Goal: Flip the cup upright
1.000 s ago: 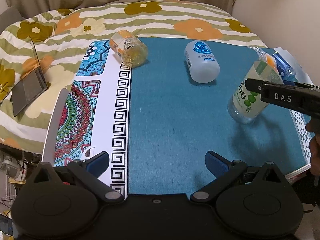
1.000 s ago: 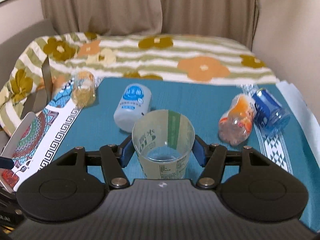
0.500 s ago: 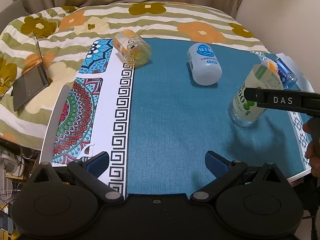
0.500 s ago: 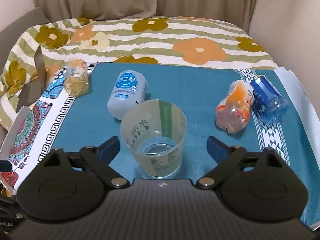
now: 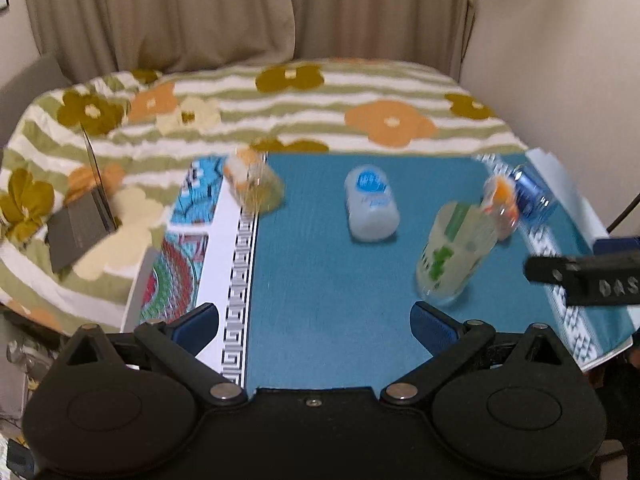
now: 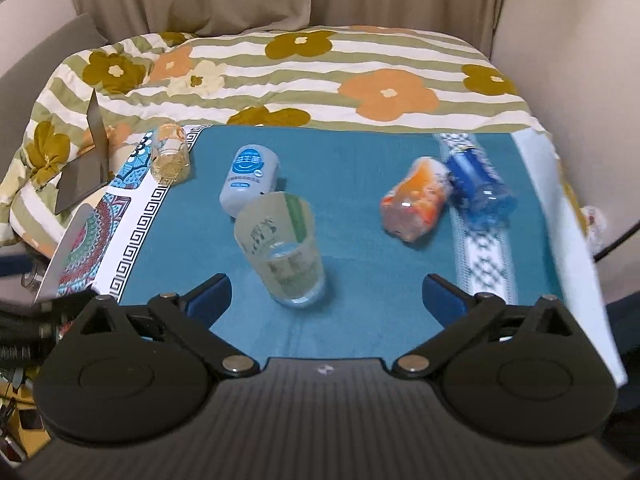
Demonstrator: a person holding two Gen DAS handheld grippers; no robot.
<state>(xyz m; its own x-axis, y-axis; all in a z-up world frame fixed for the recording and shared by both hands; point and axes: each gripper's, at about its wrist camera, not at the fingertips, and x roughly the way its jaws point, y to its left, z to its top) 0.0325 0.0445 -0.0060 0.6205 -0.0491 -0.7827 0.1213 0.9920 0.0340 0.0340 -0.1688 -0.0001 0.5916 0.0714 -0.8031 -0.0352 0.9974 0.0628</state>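
- Frosted plastic cup (image 6: pixel 280 252) with green stripe stands upright on the teal cloth (image 6: pixel 360 280), just in front of the white bottle (image 6: pixel 248 180).
- Right tongs (image 6: pixel 326 298) gape wide, empty, cup between but untouched.
- Left tongs (image 5: pixel 316 324) equally wide, empty.

One upright clear plastic cup with green print (image 6: pixel 282 252) is seen. Four cups lying down are counted: yellow-tinted clear (image 6: pixel 170 155), white with blue label (image 6: pixel 249 178), orange-patterned clear (image 6: pixel 416 200), blue clear (image 6: pixel 478 188).

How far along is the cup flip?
Done: the green-striped cup stands upright on the teal cloth, mouth up. In hand: nothing; the right gripper is open and clear of it, and the left gripper is open too. Left: nothing visible for this cup.
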